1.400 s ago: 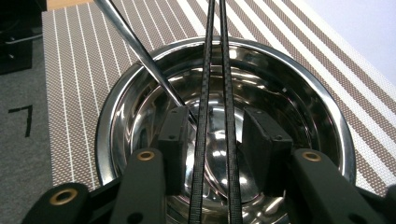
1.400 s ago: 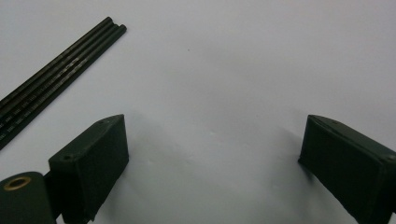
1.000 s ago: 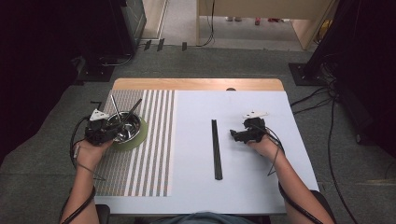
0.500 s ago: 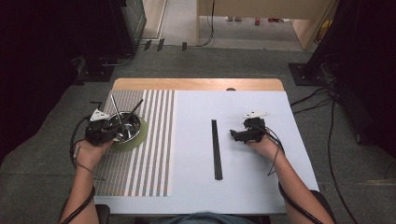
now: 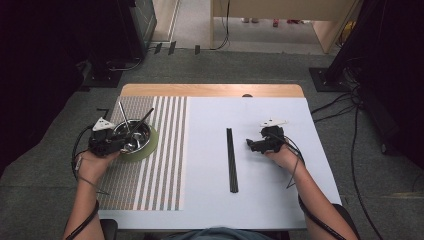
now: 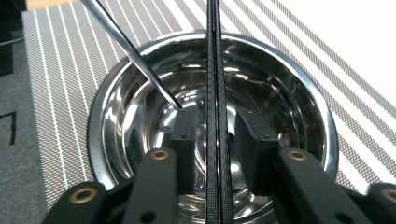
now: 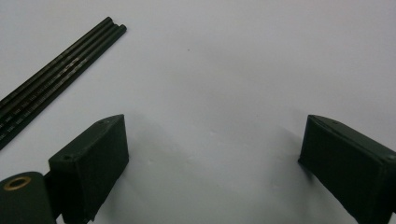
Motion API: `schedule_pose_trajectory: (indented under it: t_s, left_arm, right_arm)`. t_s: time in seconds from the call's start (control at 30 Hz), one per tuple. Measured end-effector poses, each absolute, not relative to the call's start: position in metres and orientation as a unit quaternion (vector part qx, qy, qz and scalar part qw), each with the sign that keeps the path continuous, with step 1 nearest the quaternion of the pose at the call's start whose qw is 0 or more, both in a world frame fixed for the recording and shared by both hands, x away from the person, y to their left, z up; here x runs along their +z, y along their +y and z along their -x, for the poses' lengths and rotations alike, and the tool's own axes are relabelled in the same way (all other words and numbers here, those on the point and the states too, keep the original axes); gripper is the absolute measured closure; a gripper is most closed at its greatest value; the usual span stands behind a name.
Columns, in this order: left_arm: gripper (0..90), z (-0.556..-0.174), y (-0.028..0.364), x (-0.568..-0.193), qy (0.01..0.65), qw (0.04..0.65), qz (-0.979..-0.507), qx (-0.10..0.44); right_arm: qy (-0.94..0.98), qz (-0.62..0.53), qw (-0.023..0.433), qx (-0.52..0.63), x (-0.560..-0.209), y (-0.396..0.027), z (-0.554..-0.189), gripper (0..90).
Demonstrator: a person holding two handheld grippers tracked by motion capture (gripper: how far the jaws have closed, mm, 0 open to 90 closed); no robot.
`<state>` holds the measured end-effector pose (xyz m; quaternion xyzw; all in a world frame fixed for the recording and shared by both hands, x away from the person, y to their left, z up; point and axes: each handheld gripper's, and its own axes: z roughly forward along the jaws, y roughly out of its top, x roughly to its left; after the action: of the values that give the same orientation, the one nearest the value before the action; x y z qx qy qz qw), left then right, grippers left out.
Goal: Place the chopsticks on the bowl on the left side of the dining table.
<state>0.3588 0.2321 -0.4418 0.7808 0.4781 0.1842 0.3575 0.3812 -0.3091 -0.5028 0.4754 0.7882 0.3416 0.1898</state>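
Note:
A steel bowl (image 5: 134,136) (image 6: 116,107) stands on a green round mat (image 5: 151,146) on the striped placemat (image 5: 165,150). A silver stick (image 5: 122,116) (image 6: 135,51) and a pair of black chopsticks (image 5: 146,118) (image 6: 215,70) lean in it. My left gripper (image 5: 120,143) (image 6: 217,140) reaches into the bowl. Its jaws have just been opening, and the black pair lies between the pads with slim gaps. A second black pair (image 5: 231,160) (image 7: 51,88) lies on the white mat. My right gripper (image 5: 250,145) (image 7: 212,154) rests open to its right, holding nothing.
The white mat (image 5: 260,190) covers the table's middle and right. A wooden table edge (image 5: 210,90) runs along the back. Cables (image 5: 340,107) trail over the grey floor on the right, and dark equipment stands at both sides.

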Motion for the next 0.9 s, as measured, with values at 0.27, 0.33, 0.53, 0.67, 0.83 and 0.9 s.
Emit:
schedule_pose_trajectory:
  t_s: [0.27,0.33,0.53,0.67,0.83,0.9]
  left_arm:
    - [51.0,-0.346,0.234,-0.432,0.499,0.367,-0.754,0.219]
    - [48.1,-0.343,0.234,-0.431,0.503,0.368,-0.748,0.226]
    - [44.4,-0.328,0.240,-0.431,0.506,0.360,-0.747,0.237]
    - [43.4,-0.322,0.246,-0.431,0.513,0.363,-0.740,0.242]
    - [43.2,-0.316,0.252,-0.432,0.522,0.361,-0.734,0.242]
    - [43.2,-0.314,0.254,-0.432,0.522,0.358,-0.735,0.242]
  right_arm:
    - [0.788,-0.475,0.190,0.341,-0.503,-0.309,-0.381,7.4]
    - [0.788,-0.476,0.190,0.342,-0.503,-0.309,-0.381,7.4]
    - [0.788,-0.476,0.190,0.341,-0.503,-0.309,-0.381,7.4]
    - [0.788,-0.476,0.190,0.341,-0.503,-0.309,-0.381,7.4]
    - [0.788,-0.476,0.190,0.341,-0.503,-0.309,-0.381,7.4]
    - [0.788,-0.475,0.190,0.341,-0.503,-0.309,-0.381,7.4]
